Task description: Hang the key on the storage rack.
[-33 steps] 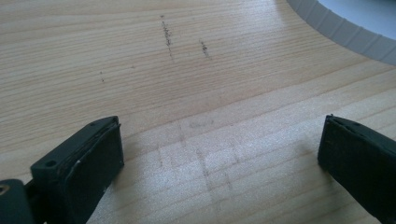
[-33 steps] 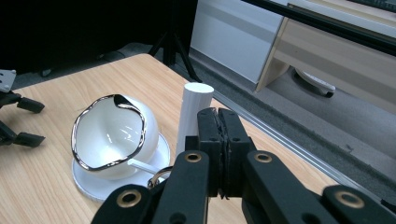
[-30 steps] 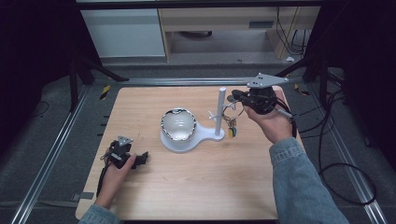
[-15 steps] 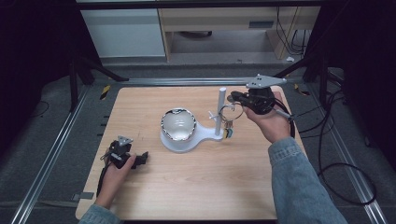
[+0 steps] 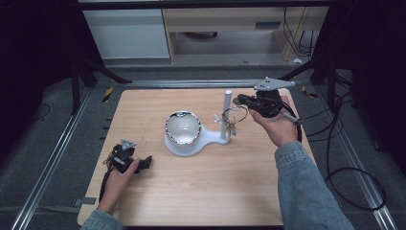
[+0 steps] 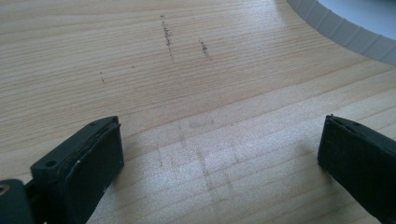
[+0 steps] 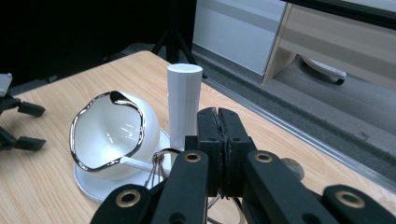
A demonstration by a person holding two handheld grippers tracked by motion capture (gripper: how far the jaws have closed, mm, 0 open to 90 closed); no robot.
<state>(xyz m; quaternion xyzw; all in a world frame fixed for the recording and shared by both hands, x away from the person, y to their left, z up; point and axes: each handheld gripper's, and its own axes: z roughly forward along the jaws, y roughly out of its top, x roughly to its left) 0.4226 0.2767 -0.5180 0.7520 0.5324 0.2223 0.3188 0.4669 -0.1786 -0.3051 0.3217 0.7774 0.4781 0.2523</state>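
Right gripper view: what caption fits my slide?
Shut right gripper near the white post of a stand with a white bowl.

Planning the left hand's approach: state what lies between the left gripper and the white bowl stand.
Bare wooden table. In the high view nothing lies between the left gripper and the white bowl stand; the left gripper view shows bare wood too.

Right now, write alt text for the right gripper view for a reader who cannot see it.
The right gripper has its two black jaws pressed shut, pointing at a white post on a white stand. Left of the post sits a white bowl with a wavy silver rim, and a thin wire ring hangs by the post's foot, all on a wooden table.
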